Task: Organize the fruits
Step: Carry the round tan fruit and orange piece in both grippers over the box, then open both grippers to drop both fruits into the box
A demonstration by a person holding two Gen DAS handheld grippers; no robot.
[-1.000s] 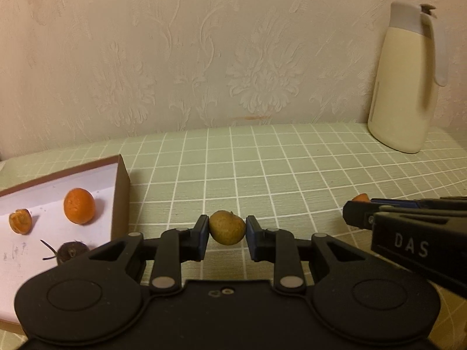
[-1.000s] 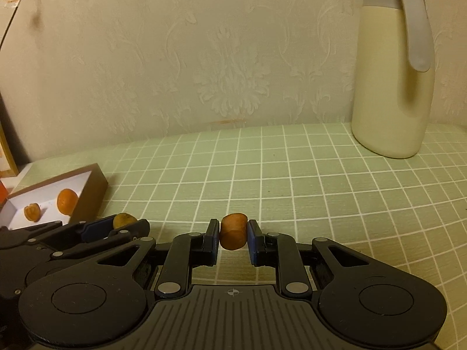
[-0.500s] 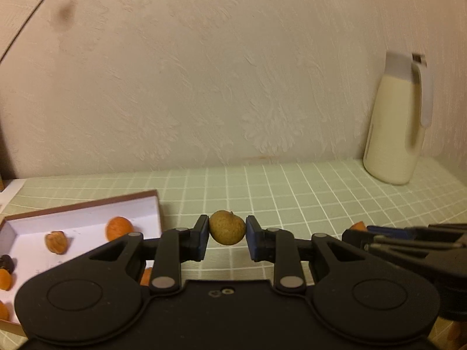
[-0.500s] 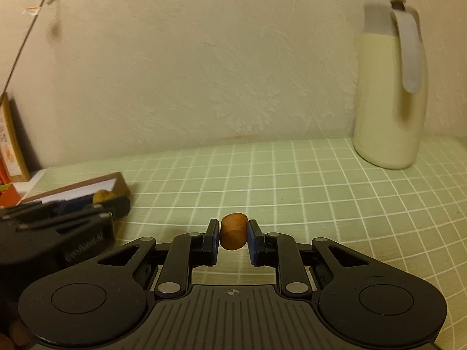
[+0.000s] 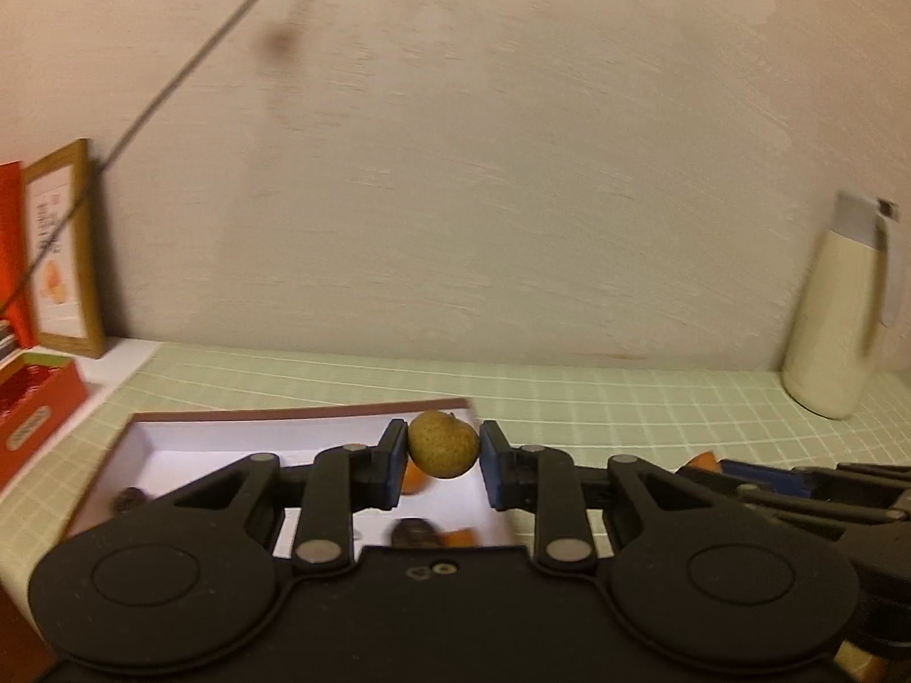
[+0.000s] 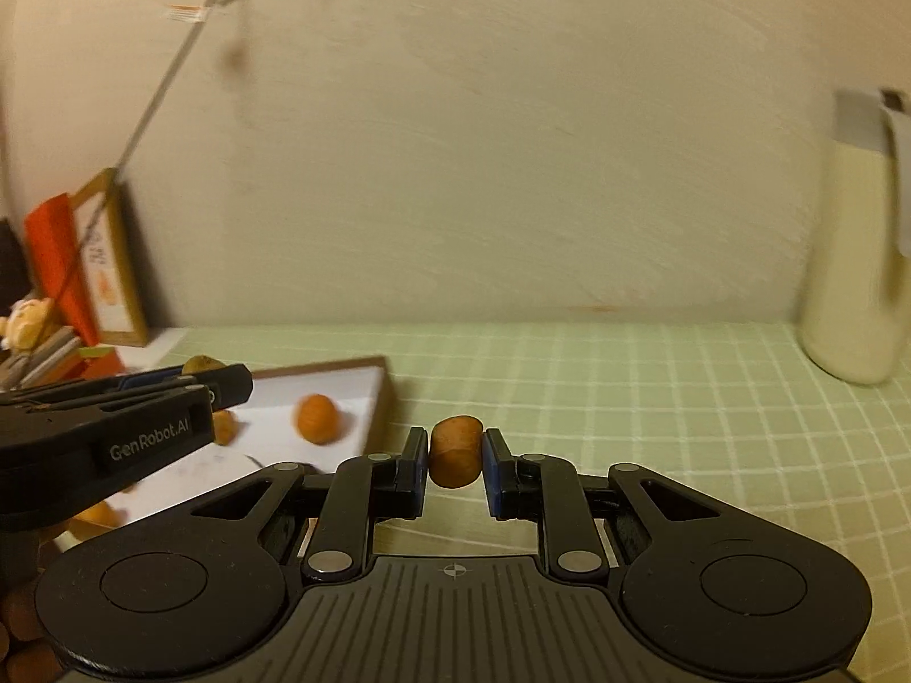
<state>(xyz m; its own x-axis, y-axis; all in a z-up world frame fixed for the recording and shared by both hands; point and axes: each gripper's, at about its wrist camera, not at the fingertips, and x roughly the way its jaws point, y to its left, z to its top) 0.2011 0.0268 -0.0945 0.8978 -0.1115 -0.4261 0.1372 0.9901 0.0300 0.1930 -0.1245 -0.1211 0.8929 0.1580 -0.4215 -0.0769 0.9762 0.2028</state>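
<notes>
While the left hand-held gripper [image 5: 444, 455] is pinching a small, light, firm greenish fruit [image 5: 443, 444] across its middle, the right hand-held gripper [image 6: 455, 455] is squeezing a softer orange fruit [image 6: 455, 451] at centre frame

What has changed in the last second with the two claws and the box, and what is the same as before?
Both claws moved toward the white box, now below the left claw and left of the right claw. Nothing was gripped or released. The left claw still holds the greenish-brown fruit, the right the orange piece. The cream jug still stands on the checked tablecloth.
</notes>
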